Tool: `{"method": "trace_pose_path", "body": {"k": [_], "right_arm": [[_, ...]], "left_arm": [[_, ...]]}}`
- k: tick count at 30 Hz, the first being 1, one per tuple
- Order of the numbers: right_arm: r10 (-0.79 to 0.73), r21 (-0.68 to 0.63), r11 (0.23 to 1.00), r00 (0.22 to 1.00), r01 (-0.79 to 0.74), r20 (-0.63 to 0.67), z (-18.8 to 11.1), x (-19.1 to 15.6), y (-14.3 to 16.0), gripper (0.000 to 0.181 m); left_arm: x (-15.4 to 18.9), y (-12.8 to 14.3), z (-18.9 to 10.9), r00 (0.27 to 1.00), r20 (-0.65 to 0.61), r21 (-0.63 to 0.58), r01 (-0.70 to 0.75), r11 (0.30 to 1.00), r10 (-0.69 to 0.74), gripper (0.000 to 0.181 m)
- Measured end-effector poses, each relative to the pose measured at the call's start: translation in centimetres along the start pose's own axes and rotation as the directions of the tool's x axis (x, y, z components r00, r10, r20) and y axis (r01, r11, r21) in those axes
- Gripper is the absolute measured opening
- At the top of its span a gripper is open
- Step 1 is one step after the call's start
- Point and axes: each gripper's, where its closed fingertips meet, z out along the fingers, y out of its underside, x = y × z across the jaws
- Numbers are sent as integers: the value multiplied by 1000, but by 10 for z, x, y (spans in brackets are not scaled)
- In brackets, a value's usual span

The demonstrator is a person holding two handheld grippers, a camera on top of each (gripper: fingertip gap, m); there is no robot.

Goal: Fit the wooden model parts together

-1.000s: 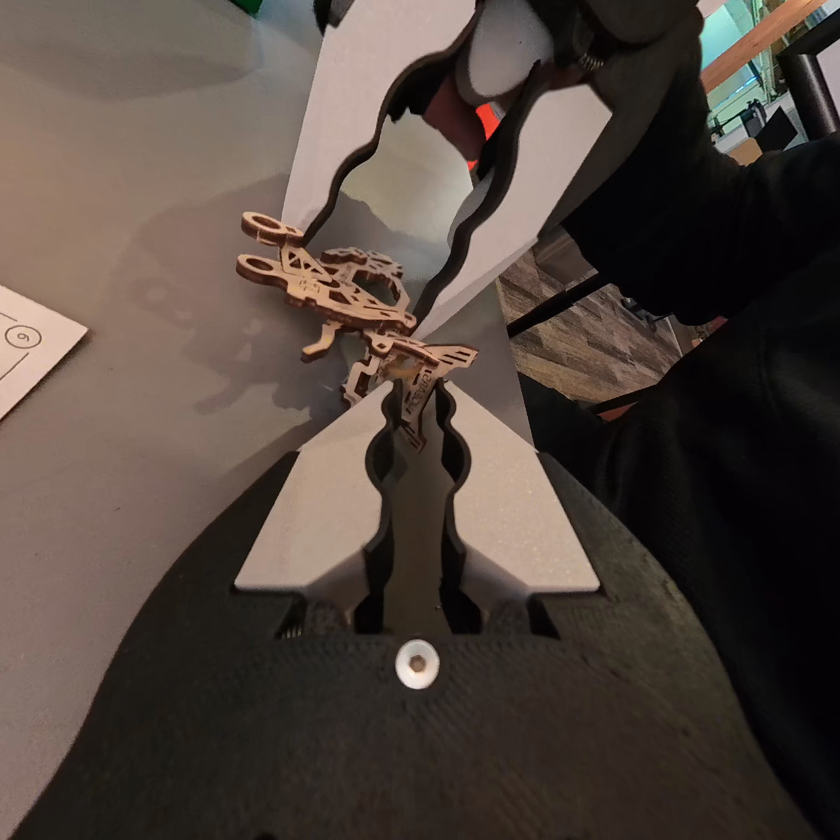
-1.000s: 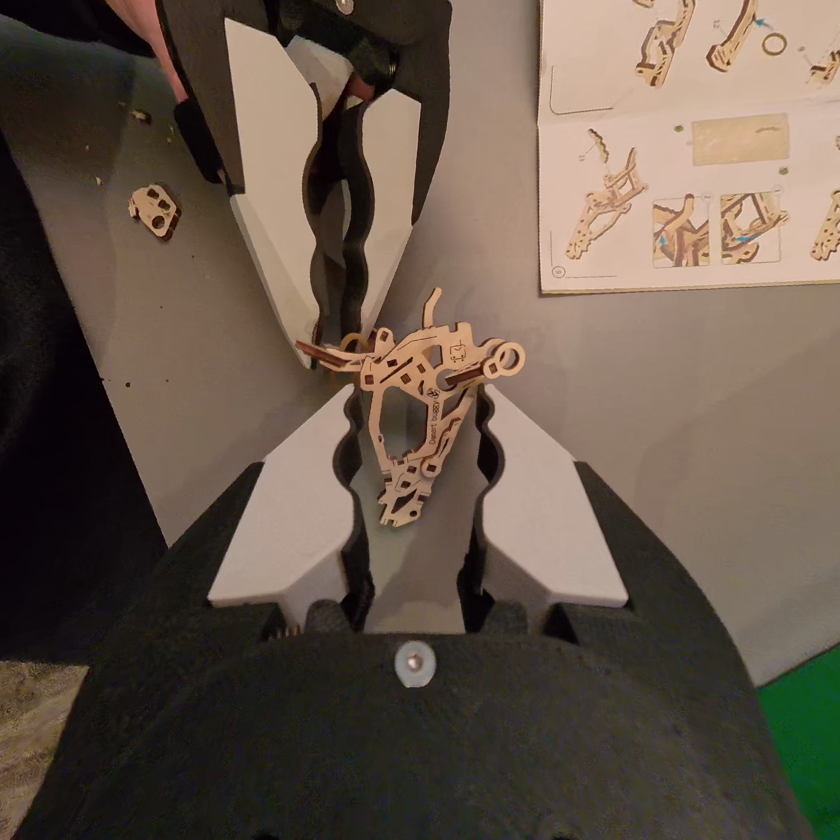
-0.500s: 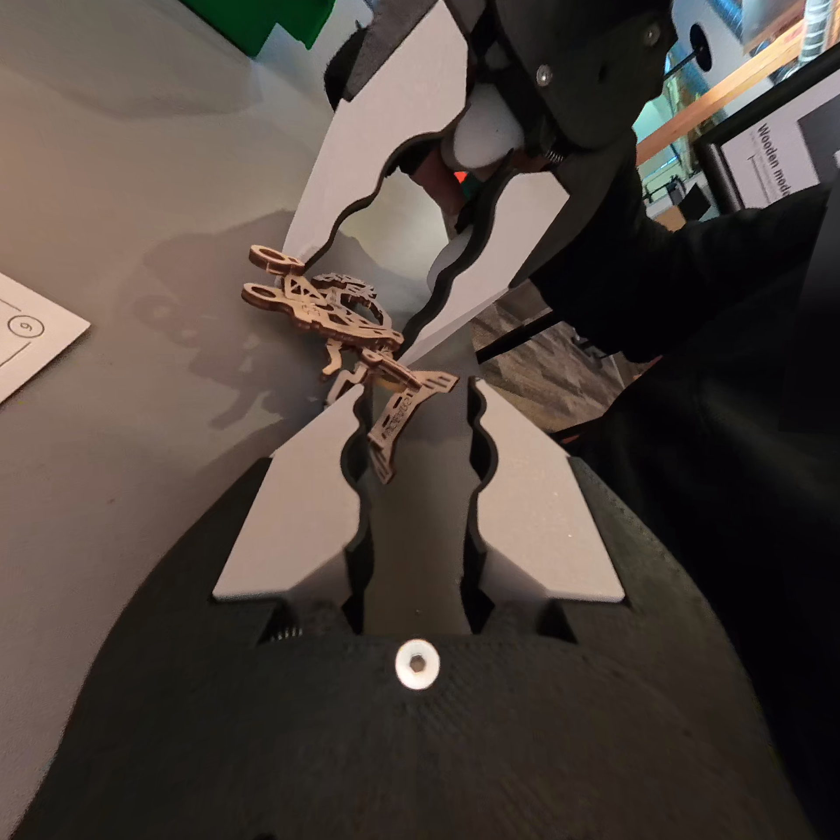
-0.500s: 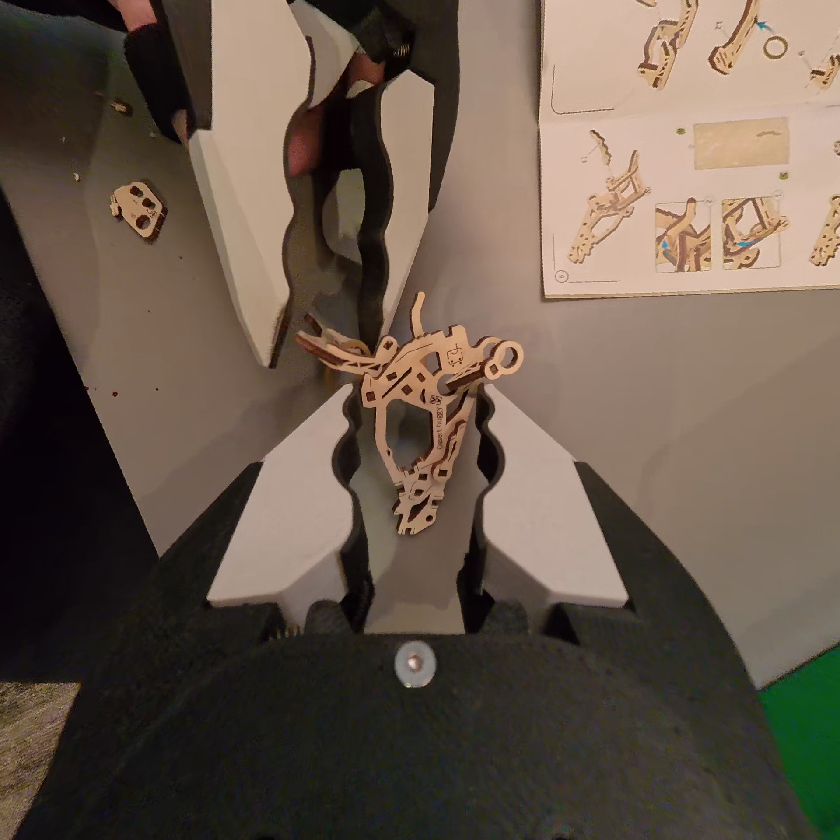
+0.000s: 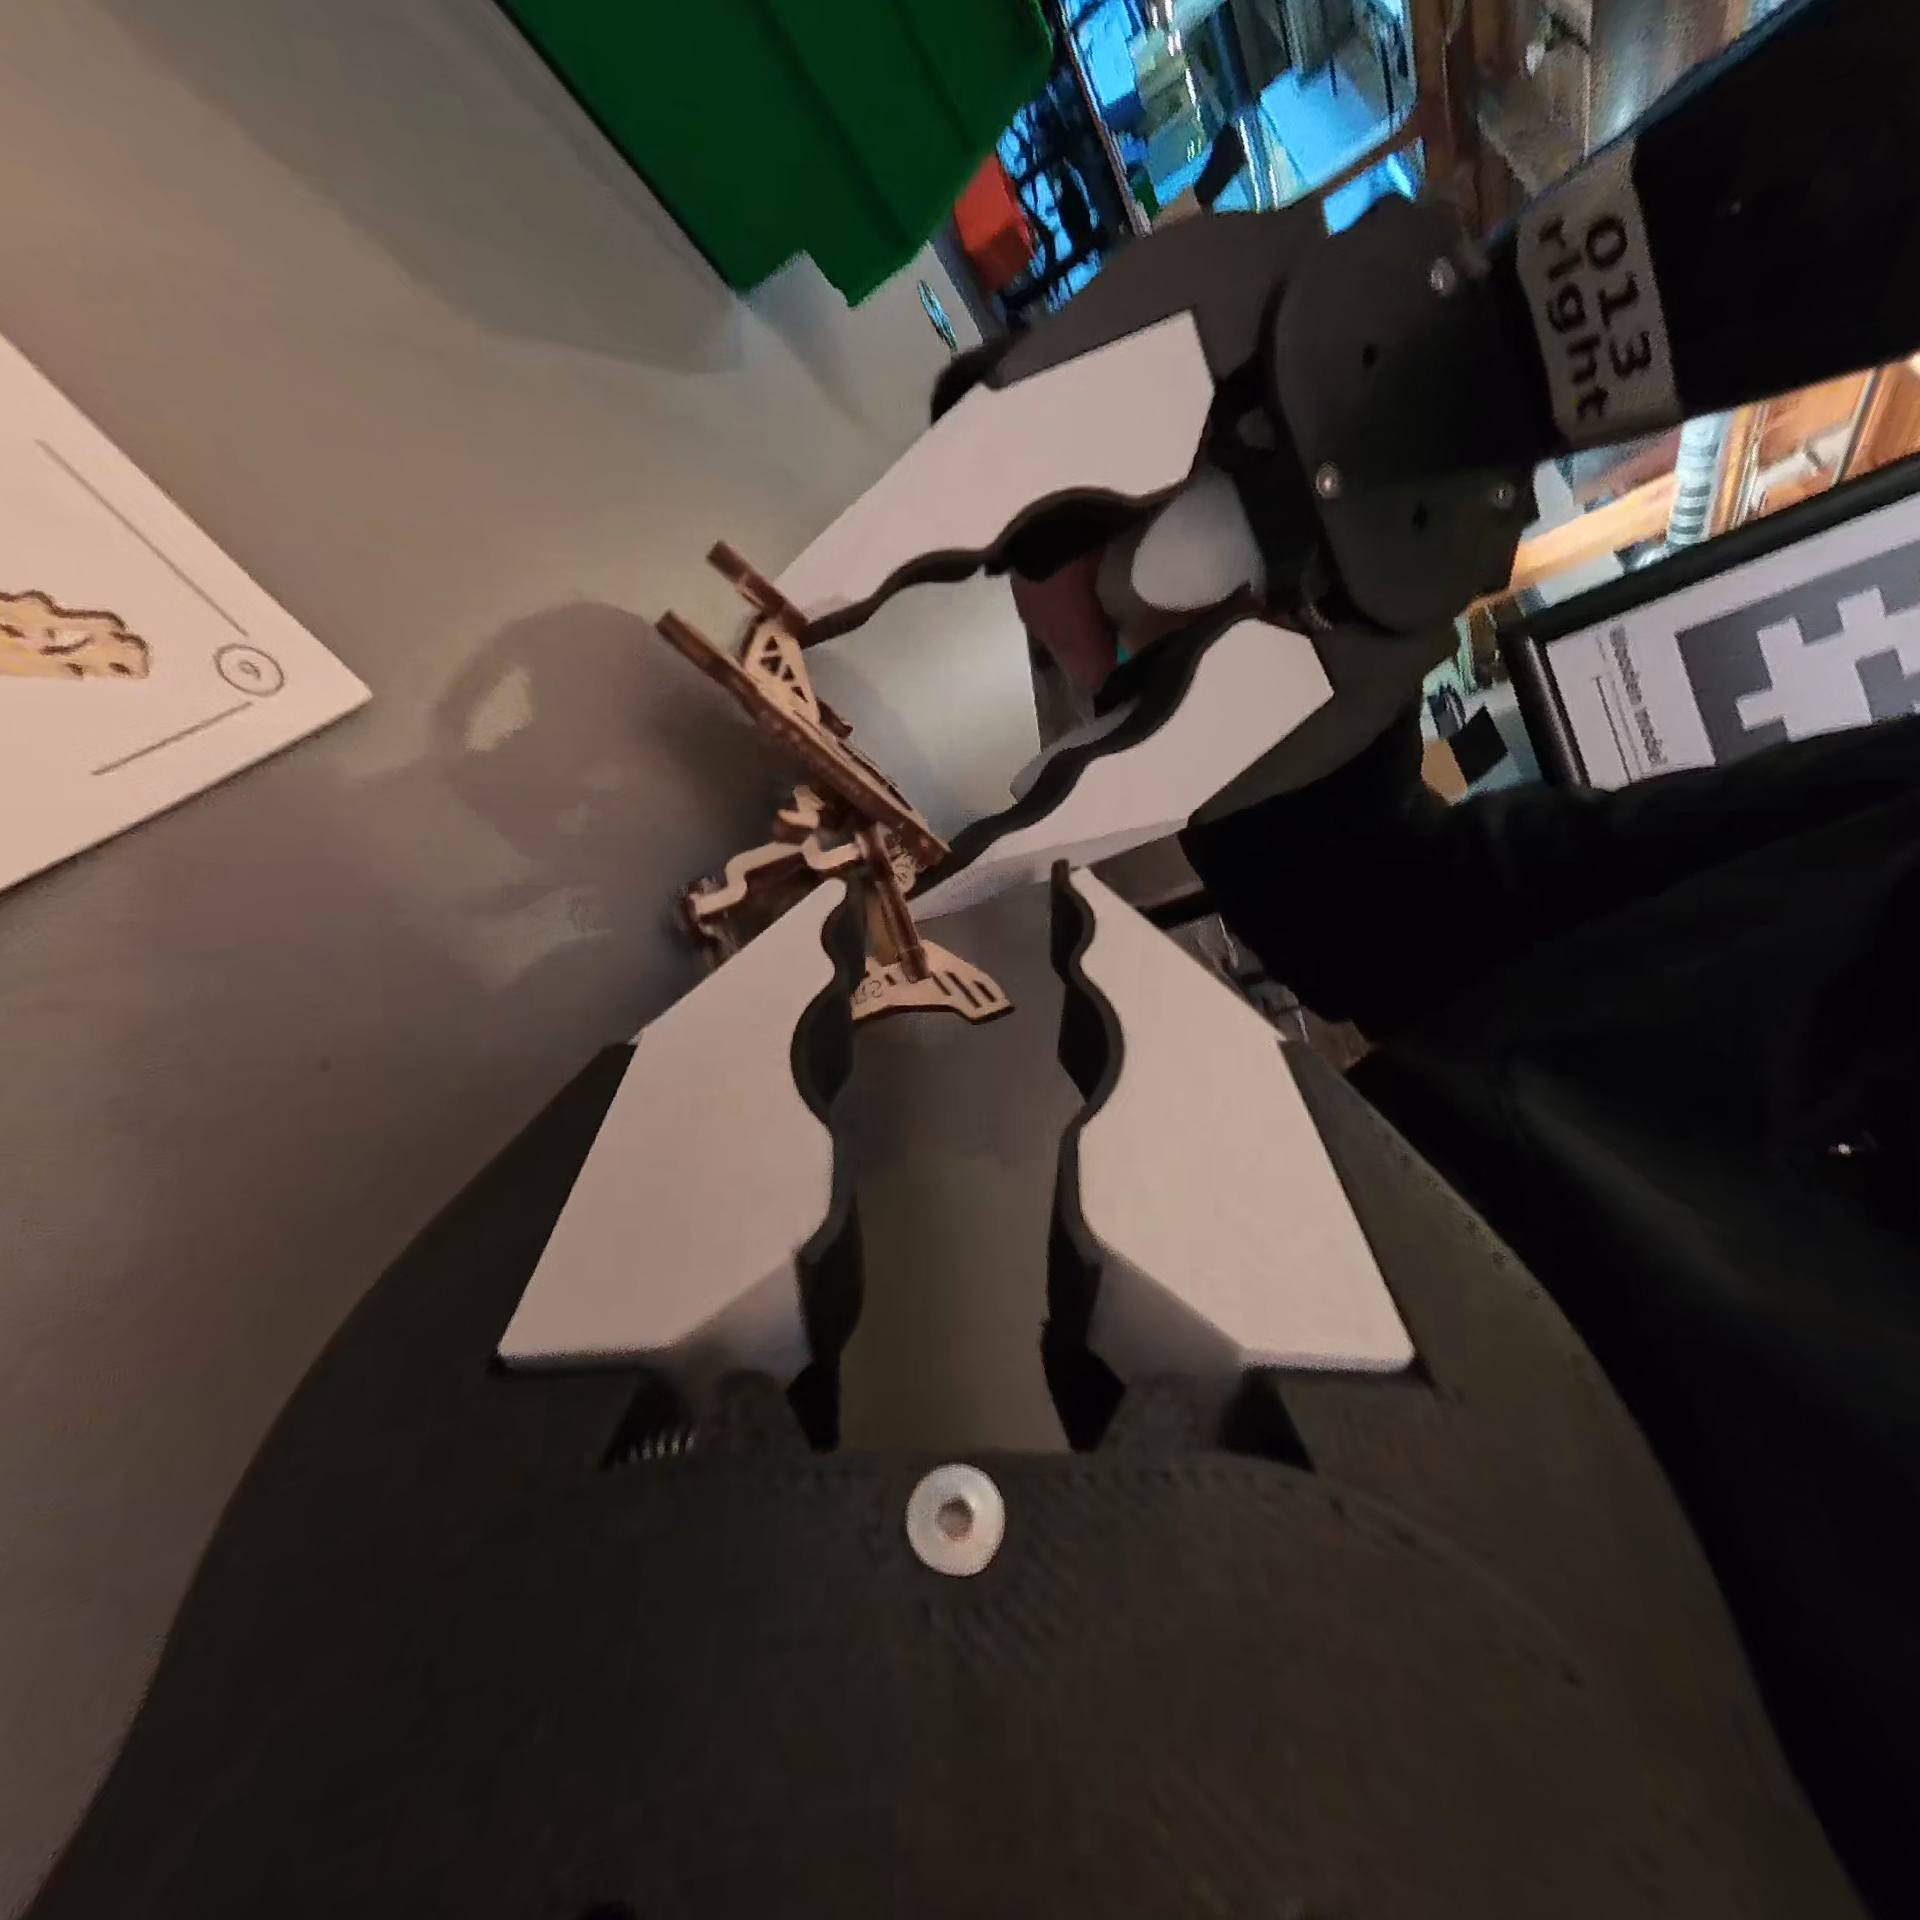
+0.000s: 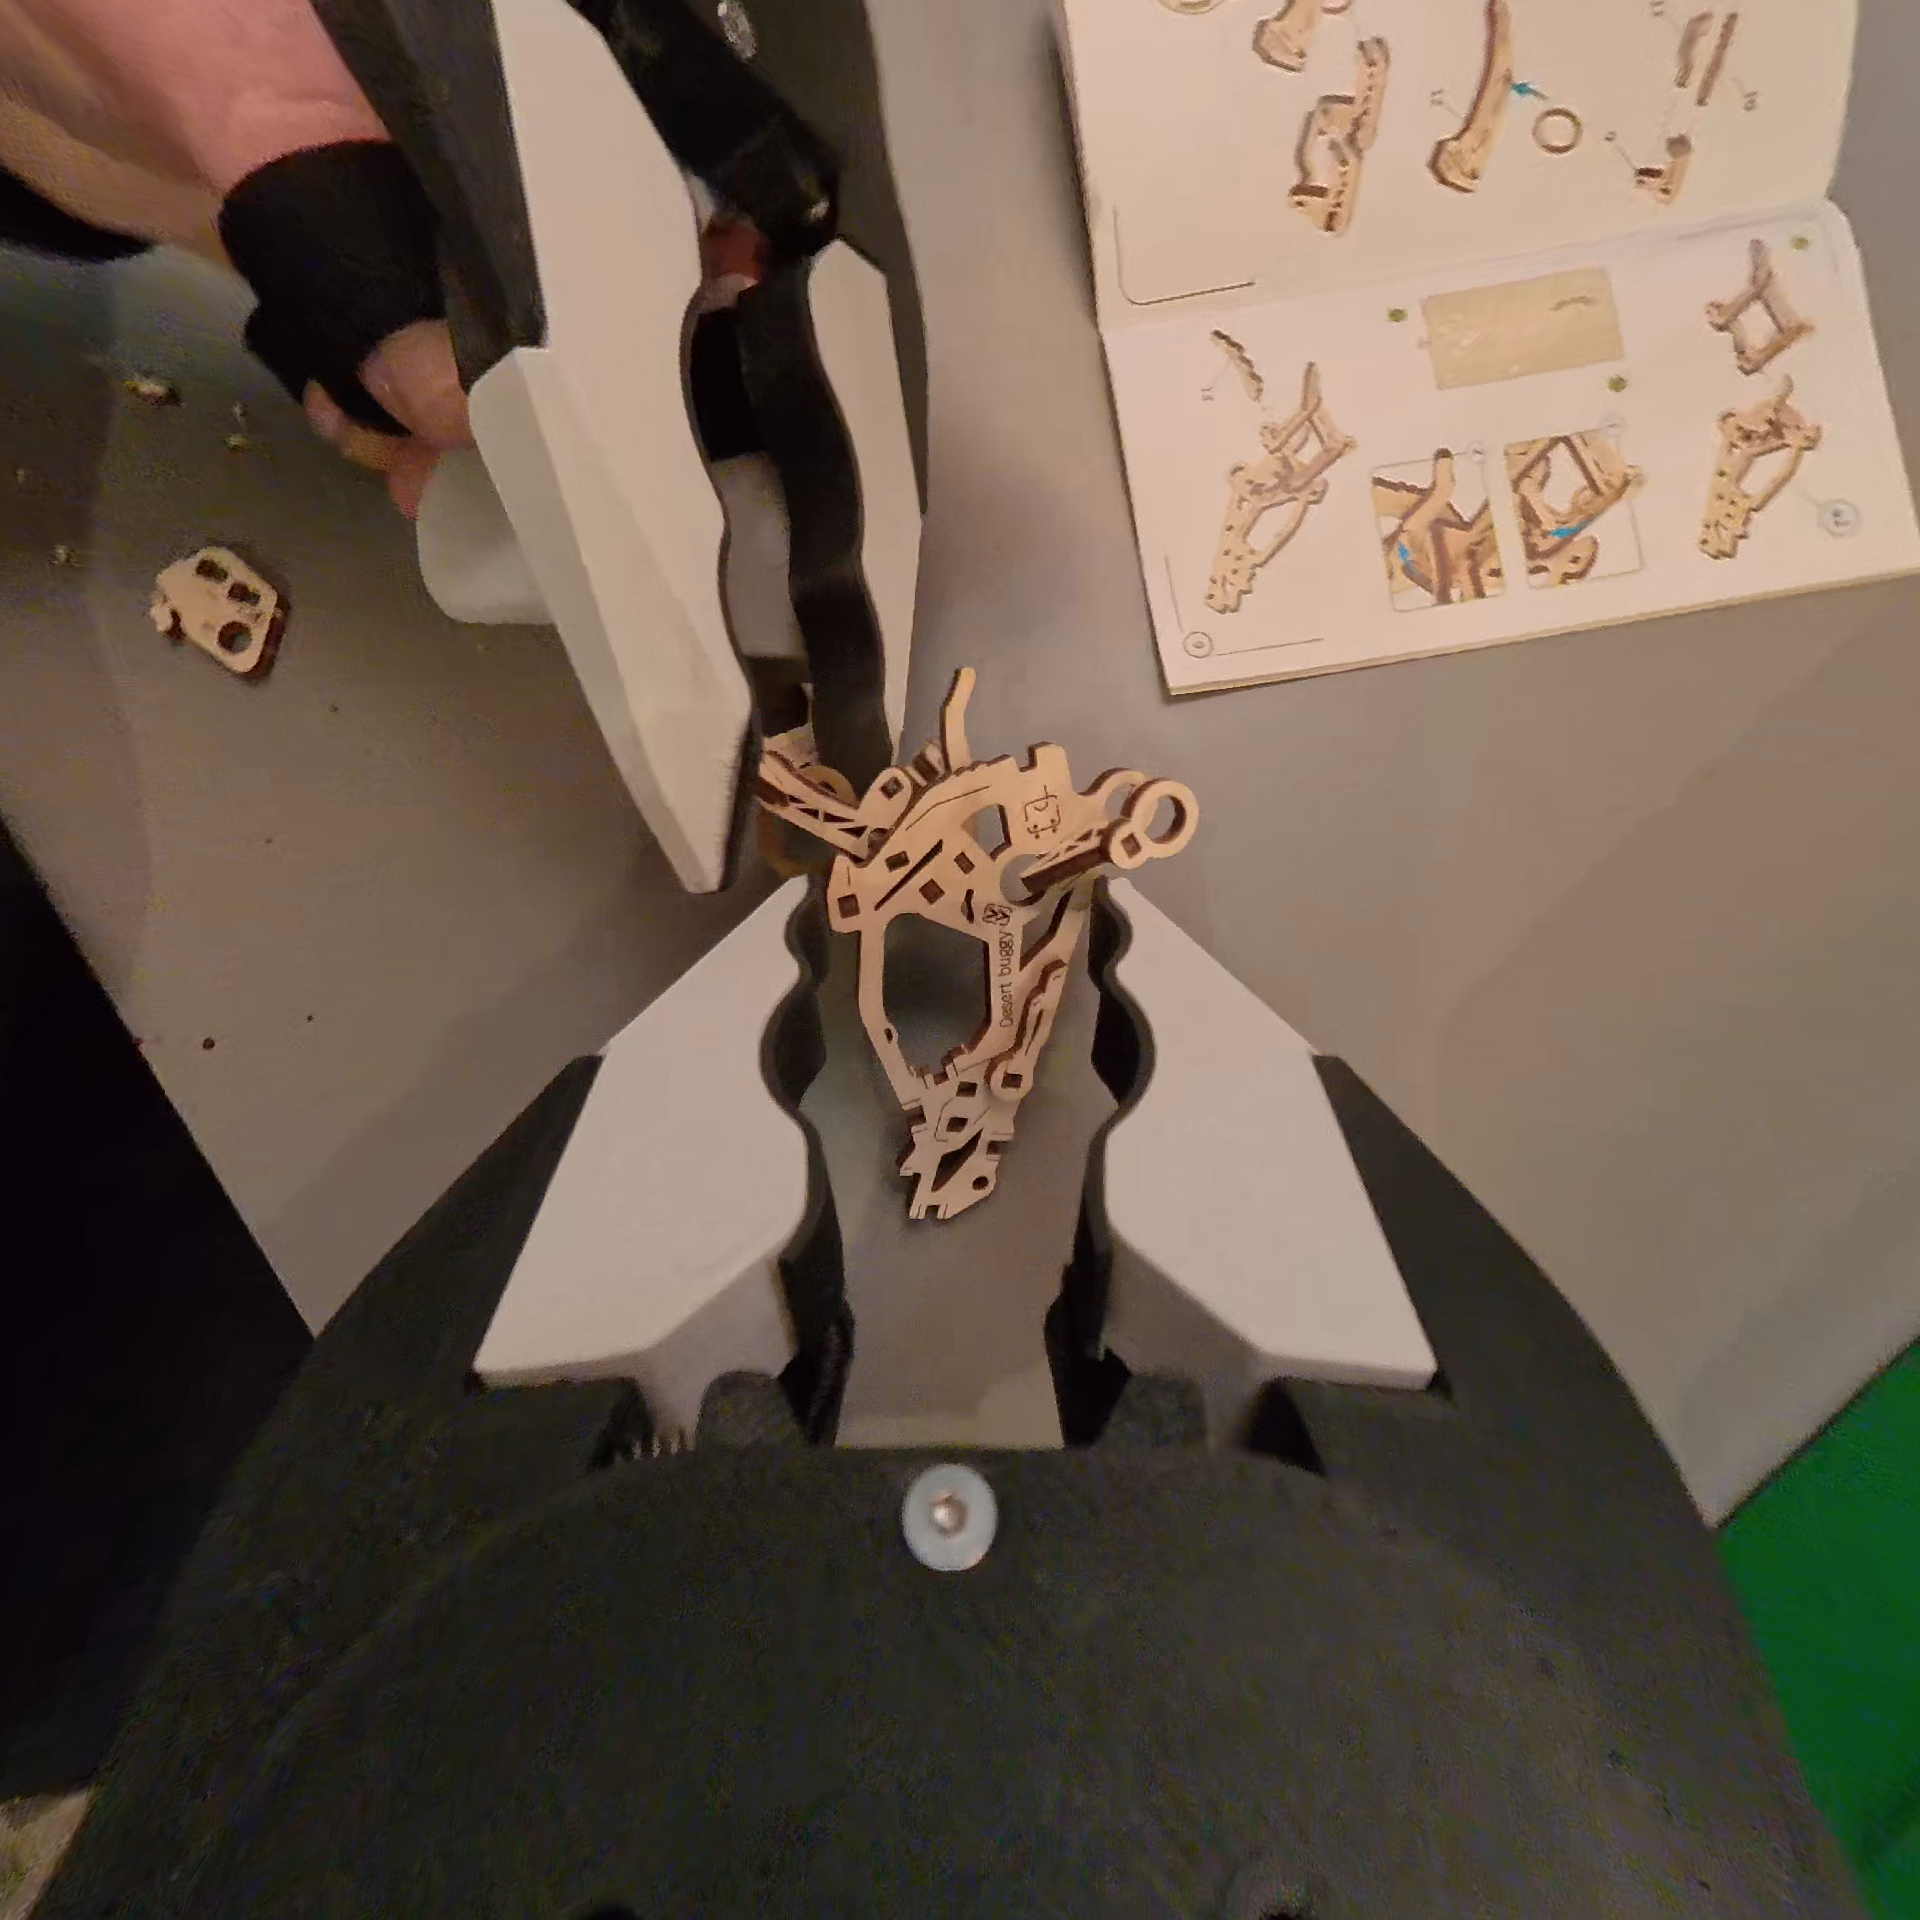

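Right claw (image 6: 951, 904) clenched on wooden model (image 6: 956, 935), held at fingertips above grey table (image 6: 1455, 935). Left claw (image 5: 945, 894) released, jaws apart around small fin-shaped end of model, one finger (image 6: 665, 644) close against it. Instruction sheet (image 6: 1507, 416) flat beyond; loose wooden piece (image 6: 218, 613) and crumbs well apart to the side; green bin (image 5: 810, 125) at table edge. Joint between parts hidden behind left fingertips. Gloved hand (image 6: 343, 312) gripping left claw body, partly cut off.
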Motion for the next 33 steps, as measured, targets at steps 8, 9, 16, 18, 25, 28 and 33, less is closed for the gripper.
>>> {"method": "trace_pose_path", "body": {"k": [8,9,16,18,25,28,33], "right_arm": [[6,35,999,956,4,-295,-6,20,-5,47],[-6,34,999,940,18,-341,-8,23,-5,47],[-86,12,994,852,107,-516,-11,26,-10,47],[-79,20,994,846,106,-528,-12,27,-11,48],[-63,44,994,834,104,-549,-14,29,-10,48],[-47,67,993,836,100,-547,-16,29,-10,48],[-34,80,993,847,90,-531,-15,29,-9,48]], "left_arm": [[-8,-13,-1,995,101,116,5,993,-17,22],[-8,-15,-1,994,102,133,8,991,-22,22],[-10,-23,0,992,128,200,-6,980,-20,23],[-12,-24,0,989,149,207,-12,978,-20,17],[-15,-25,1,986,167,216,-15,976,-22,7],[-14,-27,0,989,145,229,0,973,-34,7],[-16,-25,2,988,133,233,42,972,-74,8]]}}
